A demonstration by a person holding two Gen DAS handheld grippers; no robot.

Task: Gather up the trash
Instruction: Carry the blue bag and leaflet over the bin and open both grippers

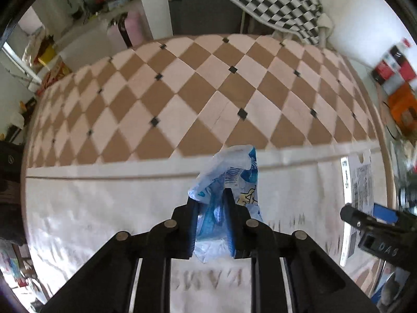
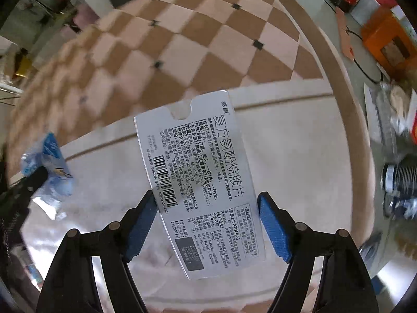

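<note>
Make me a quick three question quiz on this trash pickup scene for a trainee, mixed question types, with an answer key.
1. True or false: the left gripper is shut on the crumpled blue and white plastic wrapper.
2. Multiple choice: the white printed cardboard medicine box sits A) between the right gripper's blue finger pads, B) on the checkered floor, C) inside a bin.
3. Fill in: the barcode is printed on the ______.

Key: 1 true; 2 A; 3 medicine box.

Trash and tools counted

Showing: one blue plastic wrapper [image 1: 229, 182], one white medicine box [image 2: 198, 182], and two grippers, left [image 1: 212, 200] and right [image 2: 208, 208].
</note>
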